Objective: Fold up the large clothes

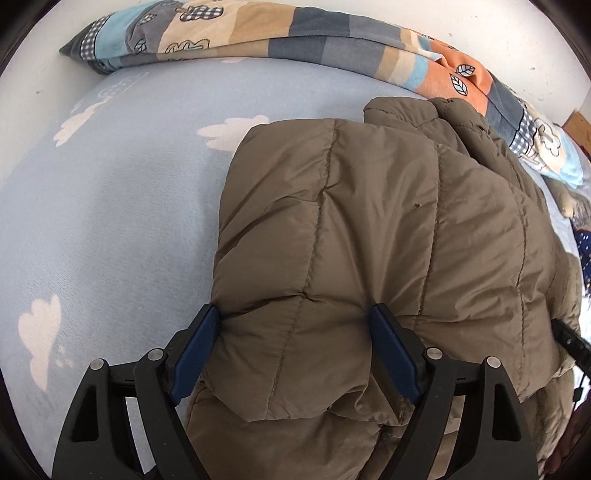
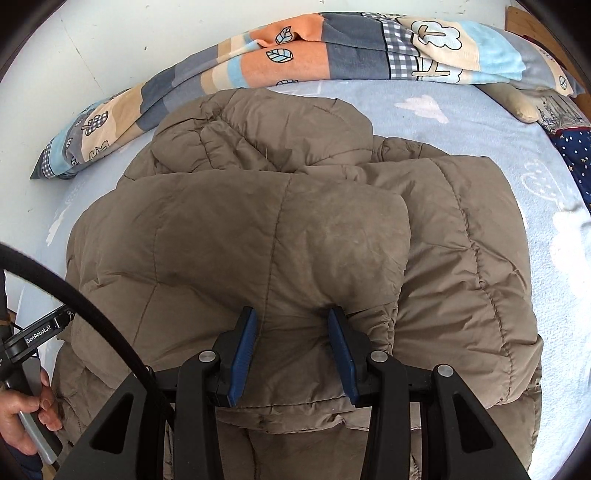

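a brown puffer jacket [image 1: 369, 229] lies folded on a pale blue bedsheet [image 1: 110, 221] printed with white clouds. from the left wrist camera it fills the frame from the centre out to 3 o'clock and down to 6 o'clock, with bare sheet from 7 to 10 o'clock. a rolled patchwork blanket [image 1: 258, 33] in grey, tan, blue and orange runs along the white wall [image 1: 480, 22] at 12 o'clock.

the left gripper [image 1: 295, 350] stands wide, its blue fingers [image 1: 195, 354] on either side of a thick fold at the jacket's near edge; the padding bulges between them and presses against both, though i can't tell if they truly pinch it.

from the right wrist camera, the right gripper [image 2: 291, 354] is narrower, its blue fingers [image 2: 242, 358] set against a bunched fold at the near edge of the top layer, with the fabric puckered between them, so it looks clamped on the jacket. at 8 o'clock a hand [image 2: 26, 417] grips the handle of the other gripper, with a black cable [image 2: 74, 291] arcing past. a dark blue dotted cloth [image 2: 576, 155] lies at 2 o'clock.
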A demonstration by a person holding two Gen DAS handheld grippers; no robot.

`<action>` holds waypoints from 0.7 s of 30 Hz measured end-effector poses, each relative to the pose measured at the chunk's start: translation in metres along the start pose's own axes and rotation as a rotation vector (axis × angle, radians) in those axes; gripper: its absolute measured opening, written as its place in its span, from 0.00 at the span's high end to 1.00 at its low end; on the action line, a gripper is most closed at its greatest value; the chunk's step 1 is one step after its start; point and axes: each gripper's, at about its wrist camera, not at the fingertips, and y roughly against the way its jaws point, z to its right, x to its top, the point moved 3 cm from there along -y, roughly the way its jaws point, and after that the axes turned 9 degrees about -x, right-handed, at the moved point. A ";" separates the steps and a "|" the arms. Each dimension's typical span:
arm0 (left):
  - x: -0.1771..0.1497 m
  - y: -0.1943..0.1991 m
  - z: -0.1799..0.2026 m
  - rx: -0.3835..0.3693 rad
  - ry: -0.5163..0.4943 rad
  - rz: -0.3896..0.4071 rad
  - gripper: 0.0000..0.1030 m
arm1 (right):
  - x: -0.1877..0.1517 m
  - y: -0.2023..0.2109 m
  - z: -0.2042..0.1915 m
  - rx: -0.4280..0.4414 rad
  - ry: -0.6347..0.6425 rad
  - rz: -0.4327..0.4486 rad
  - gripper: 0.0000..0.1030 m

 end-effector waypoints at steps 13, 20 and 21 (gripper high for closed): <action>0.061 0.039 -0.064 -0.330 0.043 0.053 0.20 | 0.039 0.088 0.113 0.159 -0.120 0.203 0.05; 0.060 -0.012 -0.089 -0.517 0.126 -0.058 0.20 | 0.033 0.023 0.225 0.206 -0.295 0.053 0.05; 0.060 -0.019 -0.088 -0.530 0.124 -0.073 0.20 | 0.033 0.014 0.228 0.228 -0.303 0.032 0.05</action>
